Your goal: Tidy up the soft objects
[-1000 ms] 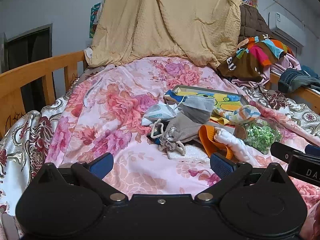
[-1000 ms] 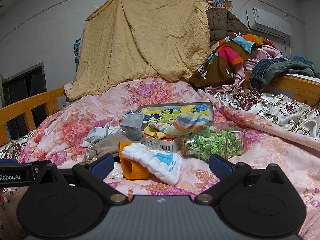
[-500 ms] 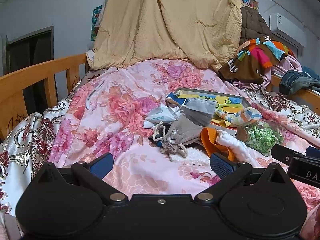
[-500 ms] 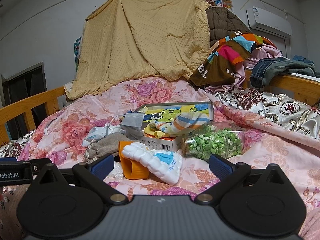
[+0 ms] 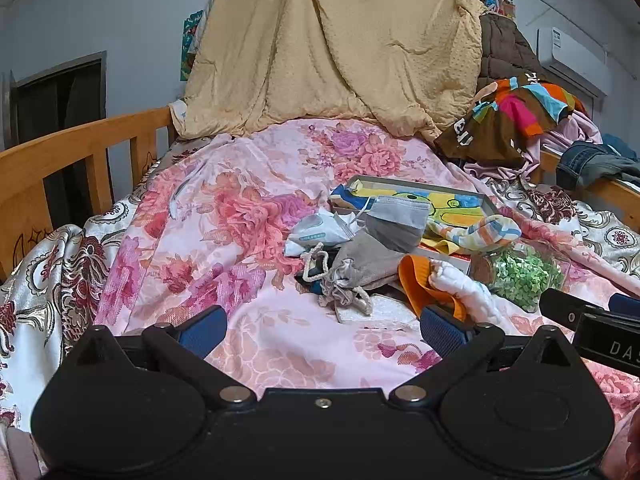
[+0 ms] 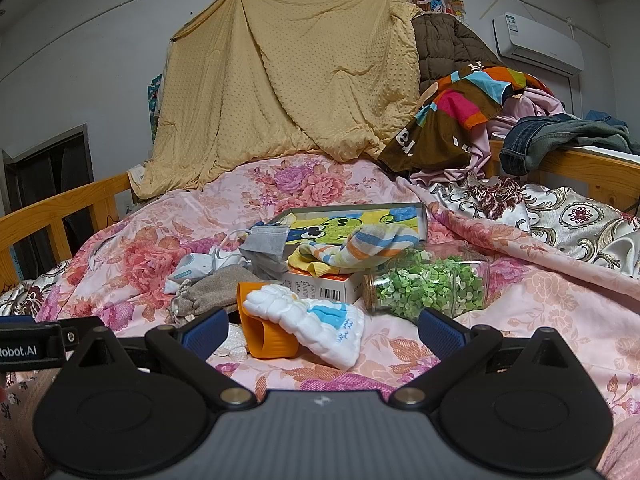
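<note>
A heap of soft things lies mid-bed: a grey drawstring pouch (image 5: 362, 266) (image 6: 212, 290), a grey face mask (image 5: 396, 220) (image 6: 266, 244), a white packet (image 5: 316, 232), a striped sock (image 5: 476, 232) (image 6: 360, 246), and a white cloth (image 6: 316, 322) (image 5: 468, 292) draped over an orange cup (image 6: 262, 332) (image 5: 420, 284). My left gripper (image 5: 322, 330) is open and empty, just short of the pouch. My right gripper (image 6: 320, 330) is open and empty, its tips either side of the white cloth and cup.
A cartoon-print tray (image 6: 352, 220) rests on a white box (image 6: 324, 286). A jar of green bits (image 6: 428, 288) lies on its side to the right. Wooden rails (image 5: 80, 148) flank the bed; clothes (image 6: 460, 116) pile at back right. A tan blanket (image 6: 288, 92) hangs behind.
The left gripper has shifted slightly, so the heap sits a little further right and lower in its view. The right gripper has barely moved. Both stay open.
</note>
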`<state>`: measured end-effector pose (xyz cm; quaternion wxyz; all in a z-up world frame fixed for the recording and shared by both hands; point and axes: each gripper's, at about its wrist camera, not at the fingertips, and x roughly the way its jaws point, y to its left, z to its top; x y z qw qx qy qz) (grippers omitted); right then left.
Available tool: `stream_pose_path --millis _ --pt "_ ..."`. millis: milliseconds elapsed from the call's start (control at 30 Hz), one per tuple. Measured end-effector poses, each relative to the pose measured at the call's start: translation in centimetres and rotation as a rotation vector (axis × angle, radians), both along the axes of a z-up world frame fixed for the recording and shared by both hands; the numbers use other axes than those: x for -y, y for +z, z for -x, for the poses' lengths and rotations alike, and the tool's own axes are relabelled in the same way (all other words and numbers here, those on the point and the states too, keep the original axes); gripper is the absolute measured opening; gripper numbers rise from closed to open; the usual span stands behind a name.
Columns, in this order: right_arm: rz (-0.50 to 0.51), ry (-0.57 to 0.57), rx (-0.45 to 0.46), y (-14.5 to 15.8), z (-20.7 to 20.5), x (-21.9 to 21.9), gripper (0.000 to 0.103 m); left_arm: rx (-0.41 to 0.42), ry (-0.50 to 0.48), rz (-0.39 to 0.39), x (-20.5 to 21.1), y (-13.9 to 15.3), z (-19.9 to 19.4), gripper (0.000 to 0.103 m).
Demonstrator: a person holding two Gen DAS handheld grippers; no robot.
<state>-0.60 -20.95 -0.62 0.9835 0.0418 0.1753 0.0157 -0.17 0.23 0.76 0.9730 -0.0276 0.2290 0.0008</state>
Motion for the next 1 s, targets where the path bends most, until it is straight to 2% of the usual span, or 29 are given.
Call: stream_pose_path --millis 1000 --pt "-0.001 0.001 -0.001 0.03 0.07 -0.08 0.103 -0.003 -0.004 0.005 -0.02 -0.32 0.07 0.102"
